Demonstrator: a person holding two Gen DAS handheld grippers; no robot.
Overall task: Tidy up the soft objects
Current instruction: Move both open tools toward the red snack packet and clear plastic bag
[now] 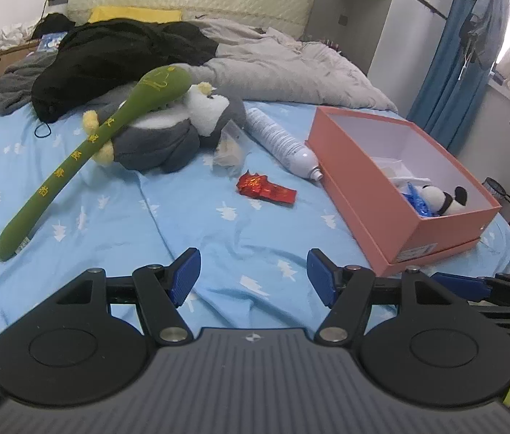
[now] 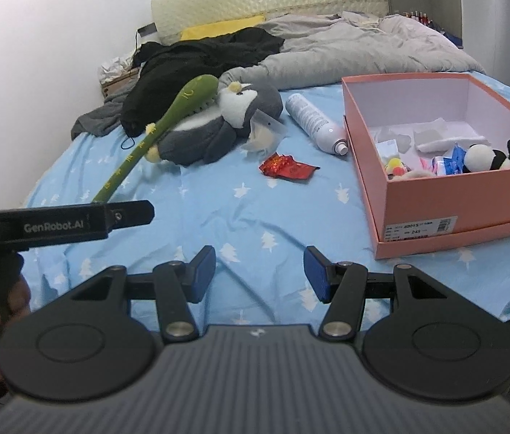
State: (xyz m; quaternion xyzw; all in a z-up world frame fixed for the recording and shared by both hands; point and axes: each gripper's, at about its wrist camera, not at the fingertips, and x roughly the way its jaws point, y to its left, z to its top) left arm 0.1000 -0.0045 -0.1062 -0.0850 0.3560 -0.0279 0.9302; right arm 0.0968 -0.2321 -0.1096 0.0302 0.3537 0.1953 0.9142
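A grey and white plush penguin (image 1: 168, 133) (image 2: 219, 126) lies on the blue bedsheet, with a long green plush stick (image 1: 74, 159) (image 2: 168, 119) leaning across it. A pink box (image 1: 396, 181) (image 2: 446, 195) at the right holds a small plush panda (image 1: 443, 197) (image 2: 493, 155) and several small items. My left gripper (image 1: 253, 276) hovers open over bare sheet, nothing between its blue pads. My right gripper (image 2: 259, 275) is also open and holds nothing, near the box's front left corner. The left gripper's body (image 2: 59, 224) shows at the left of the right wrist view.
A red foil wrapper (image 1: 266, 188) (image 2: 287, 168), a white spray can (image 1: 284, 141) (image 2: 314, 123) and a clear bag (image 1: 228, 148) lie between penguin and box. Black clothes (image 1: 110, 58) and a grey duvet (image 1: 291, 68) are heaped toward the headboard. A blue curtain (image 1: 450, 65) hangs at the right.
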